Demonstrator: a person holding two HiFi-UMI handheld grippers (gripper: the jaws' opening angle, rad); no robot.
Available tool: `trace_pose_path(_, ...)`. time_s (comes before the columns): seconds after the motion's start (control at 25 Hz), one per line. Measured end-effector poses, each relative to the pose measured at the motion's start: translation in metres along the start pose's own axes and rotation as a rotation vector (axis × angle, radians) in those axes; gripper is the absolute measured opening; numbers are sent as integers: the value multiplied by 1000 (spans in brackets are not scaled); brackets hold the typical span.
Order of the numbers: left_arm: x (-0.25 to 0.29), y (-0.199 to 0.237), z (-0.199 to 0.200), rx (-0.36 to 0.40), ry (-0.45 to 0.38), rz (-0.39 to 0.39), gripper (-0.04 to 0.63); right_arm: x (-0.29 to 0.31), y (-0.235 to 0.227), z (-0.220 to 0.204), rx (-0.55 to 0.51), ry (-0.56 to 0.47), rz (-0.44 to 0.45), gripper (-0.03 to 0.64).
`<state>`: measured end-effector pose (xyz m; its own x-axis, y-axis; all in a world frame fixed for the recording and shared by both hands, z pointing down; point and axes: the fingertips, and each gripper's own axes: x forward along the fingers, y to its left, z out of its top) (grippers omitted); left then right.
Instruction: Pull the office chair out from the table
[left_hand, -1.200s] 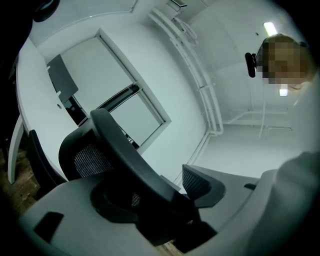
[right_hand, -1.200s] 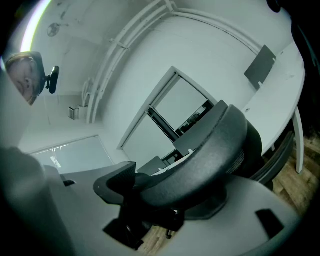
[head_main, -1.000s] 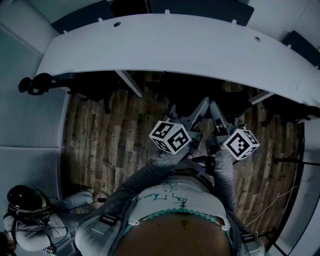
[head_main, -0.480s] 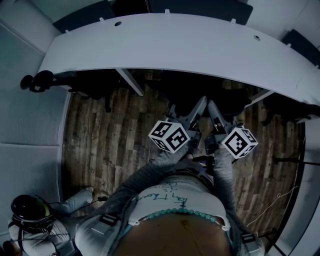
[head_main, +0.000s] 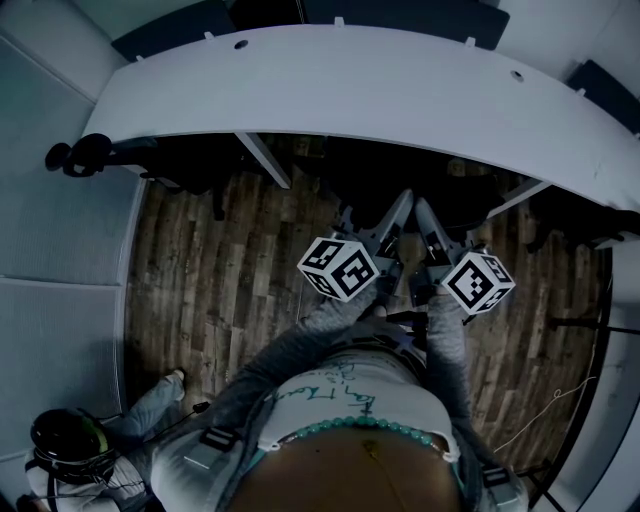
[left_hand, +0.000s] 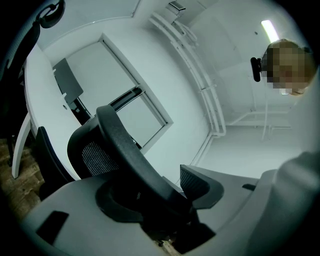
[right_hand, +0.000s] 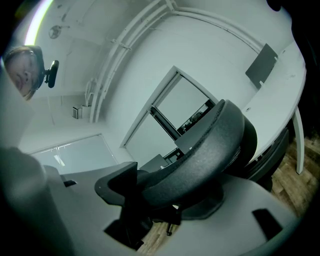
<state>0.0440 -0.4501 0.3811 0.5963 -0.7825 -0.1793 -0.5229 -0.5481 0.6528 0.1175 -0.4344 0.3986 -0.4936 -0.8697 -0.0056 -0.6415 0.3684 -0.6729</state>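
Observation:
The black office chair (head_main: 372, 185) stands tucked under the curved white table (head_main: 380, 90). Both grippers reach level to its backrest from the front. In the left gripper view the backrest's curved top rim (left_hand: 125, 145) runs between the jaws. It rests in the left pad while a thin gap shows at the right pad (left_hand: 201, 184). The left gripper (left_hand: 155, 194) (head_main: 375, 208) has just been closing, and its jaws stand open round the rim. The right gripper (right_hand: 165, 196) (head_main: 450, 220) is shut on the same rim (right_hand: 210, 145), with both pads against it.
Another dark chair (head_main: 180, 172) sits under the table to the left, past a white table leg (head_main: 265, 160). More chairs (head_main: 170, 30) stand behind the table. A person with dark headgear (head_main: 65, 440) crouches at lower left on the wooden floor (head_main: 230, 290).
The person at lower left has shifted lower in the picture. Both grippers stay at the chair back in nearly the same place.

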Motion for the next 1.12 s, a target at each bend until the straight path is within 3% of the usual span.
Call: trace_pose_path(1.12,-4,-8,-12,-29,-6,20,236,-13,-4,1,19,15,17,259)
